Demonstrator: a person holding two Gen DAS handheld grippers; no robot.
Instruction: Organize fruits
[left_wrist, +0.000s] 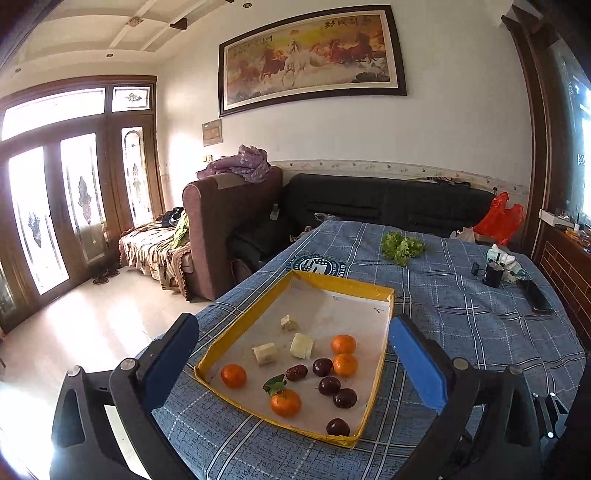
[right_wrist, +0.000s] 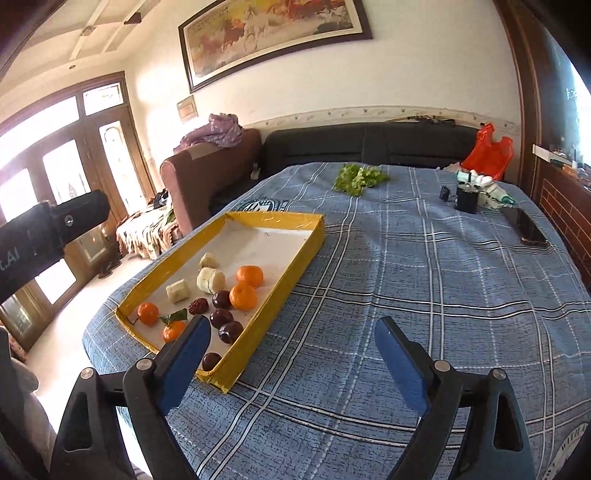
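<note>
Both tools are hovering with nothing between their jaws: the left hand-held gripper is spread wide over the yellow-rimmed tray, and the right hand-held gripper is spread over bare blue plaid cloth just beside the tray's right wall. The tray is sitting near the left edge of the desk, and all the fruit is lying inside it: four oranges, one with a leaf, three pale banana pieces, a wrinkled red date and several dark plums.

The main risk, as I am judging it, is crowding. The plums, the date and two oranges are lying touching or nearly so toward the tray's near right corner, so wide jaws coming down on one piece are likely to nudge its neighbours, and round fruit rolls freely on the smooth white liner. The soft banana pieces could be crushed by a firm squeeze. The tray is light-looking cardboard resting near the desk's left edge, so a sideways push on its wall might be sliding it toward the drop. With both tools working close together, they could also be colliding above the tray.
</note>
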